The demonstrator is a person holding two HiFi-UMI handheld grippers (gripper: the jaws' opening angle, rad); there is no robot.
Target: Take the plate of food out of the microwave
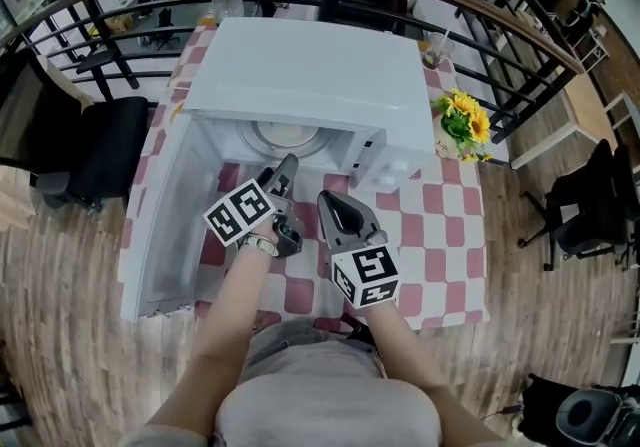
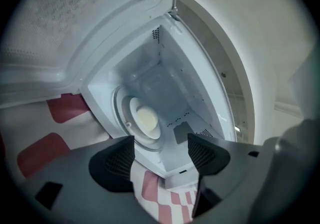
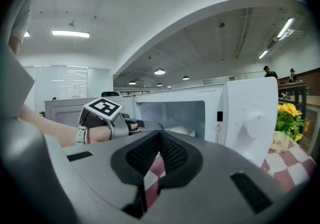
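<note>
We held the left gripper [image 2: 161, 150] wide open and empty, the plate of food [image 2: 146, 119] ahead of it inside the microwave [image 2: 200, 95]; right gripper [image 3: 159, 143] closed, empty.

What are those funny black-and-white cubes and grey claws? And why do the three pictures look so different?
A person holds a tool in each hand: the left hand-held gripper and the right hand-held gripper. The cubes are part of them. One picture comes from a camera on the person's head, looking down. The other two come from cameras riding on each tool. On the checked tablecloth stands a white microwave with its door open, and sunflowers beside it. Inside is a plate with pale food. The left tool's jaws are apart and point into the microwave. The right tool's jaws are together. Neither holds anything.
</note>
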